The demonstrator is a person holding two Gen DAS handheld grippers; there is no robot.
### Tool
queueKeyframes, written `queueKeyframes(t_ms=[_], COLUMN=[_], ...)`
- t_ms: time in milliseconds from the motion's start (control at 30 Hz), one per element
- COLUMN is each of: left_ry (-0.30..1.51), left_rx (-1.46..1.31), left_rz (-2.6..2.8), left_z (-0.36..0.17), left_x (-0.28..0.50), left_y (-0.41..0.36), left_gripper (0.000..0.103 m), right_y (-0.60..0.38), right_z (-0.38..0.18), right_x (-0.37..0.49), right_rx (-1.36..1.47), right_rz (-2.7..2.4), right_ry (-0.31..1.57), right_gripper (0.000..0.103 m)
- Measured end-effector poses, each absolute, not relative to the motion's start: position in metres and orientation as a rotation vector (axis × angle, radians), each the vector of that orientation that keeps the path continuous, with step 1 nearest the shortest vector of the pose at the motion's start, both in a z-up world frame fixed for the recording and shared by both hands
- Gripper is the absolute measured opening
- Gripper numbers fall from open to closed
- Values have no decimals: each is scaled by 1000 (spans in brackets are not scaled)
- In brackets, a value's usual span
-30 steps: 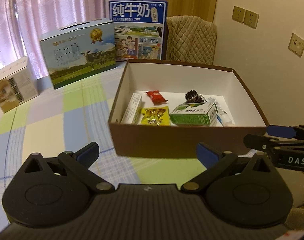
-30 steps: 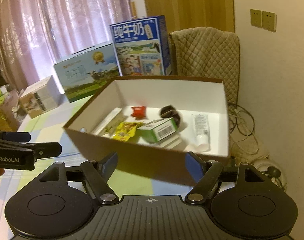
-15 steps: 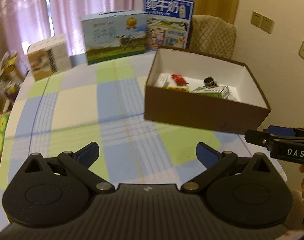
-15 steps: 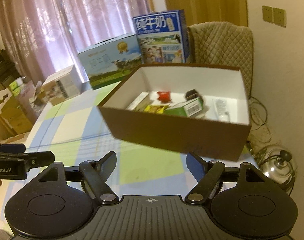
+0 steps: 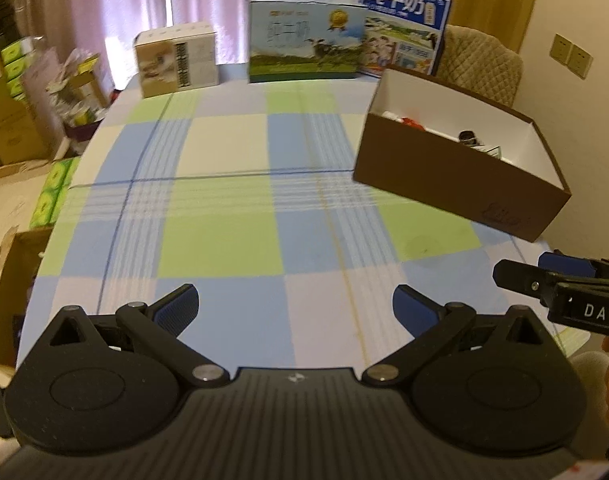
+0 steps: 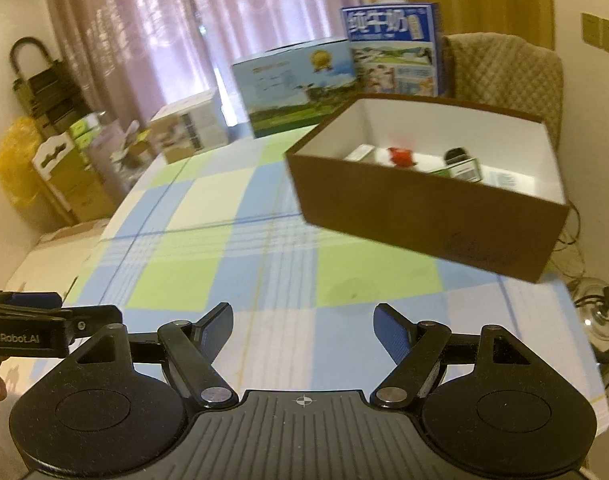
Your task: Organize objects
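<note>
Brown card forms the open box (image 5: 460, 184), which sits at the far right of the checked bench (image 5: 224, 216) in the left wrist view, one corner close to the right bench edge. I see small items inside it, mostly hidden by the near wall. My left gripper (image 5: 294, 306) hangs over the near bench with its fingers (image 5: 178, 304) spread wide and nothing between them. The right gripper (image 5: 560, 280) enters at the right edge; from here I cannot tell its opening. Three cartons stand along the far edge: a beige carton (image 5: 176, 60), a landscape-printed milk carton (image 5: 304, 40) and a blue milk carton (image 5: 404, 24).

Right wrist view: the right gripper (image 6: 304, 330) also shows widely parted fingers (image 6: 390, 330), empty, above bare cloth. The box stands beyond it, to the right. A red wrapped item (image 6: 400, 156), a dark item (image 6: 456, 156) and a green-and-white packet (image 6: 464, 170) lie inside.

Risks, as I judge them:
- No loose object shows on the bench, so a further reach may target nothing.
- A nudge against the box's left wall could slide it over the right edge.
- Both grippers sit near each other; converging on the box could make them collide.
- Motion blur here limits my aim.
</note>
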State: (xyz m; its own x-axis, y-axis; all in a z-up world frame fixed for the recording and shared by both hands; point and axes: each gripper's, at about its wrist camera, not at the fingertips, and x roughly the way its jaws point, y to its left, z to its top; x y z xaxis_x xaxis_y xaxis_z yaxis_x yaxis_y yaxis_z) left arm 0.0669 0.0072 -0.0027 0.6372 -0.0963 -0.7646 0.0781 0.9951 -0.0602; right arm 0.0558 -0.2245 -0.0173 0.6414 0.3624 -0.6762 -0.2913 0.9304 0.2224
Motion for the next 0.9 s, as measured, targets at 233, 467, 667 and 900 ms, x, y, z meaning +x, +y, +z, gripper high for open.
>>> queueKeyframes(t_ms=[233,467,667,900], left_ry=[900,927,941,946], left_rx=[-40,-43,-47,-42], left_rz=[-47,-7,13,14], left_z=[-12,-21,-26,-29], left_x=[46,29,23,22], left_y=[26,40,46,46], left_gripper=[102,102,102,102], right_y=[-199,-184,-175,-174], right_z=[-30,-40,-47,-52], right_x=[41,35,30,28], right_rx=[60,47,29,28], right_rz=[439,477,498,499], right_ry=[818,835,853,867], right_gripper=[75,75,75,75])
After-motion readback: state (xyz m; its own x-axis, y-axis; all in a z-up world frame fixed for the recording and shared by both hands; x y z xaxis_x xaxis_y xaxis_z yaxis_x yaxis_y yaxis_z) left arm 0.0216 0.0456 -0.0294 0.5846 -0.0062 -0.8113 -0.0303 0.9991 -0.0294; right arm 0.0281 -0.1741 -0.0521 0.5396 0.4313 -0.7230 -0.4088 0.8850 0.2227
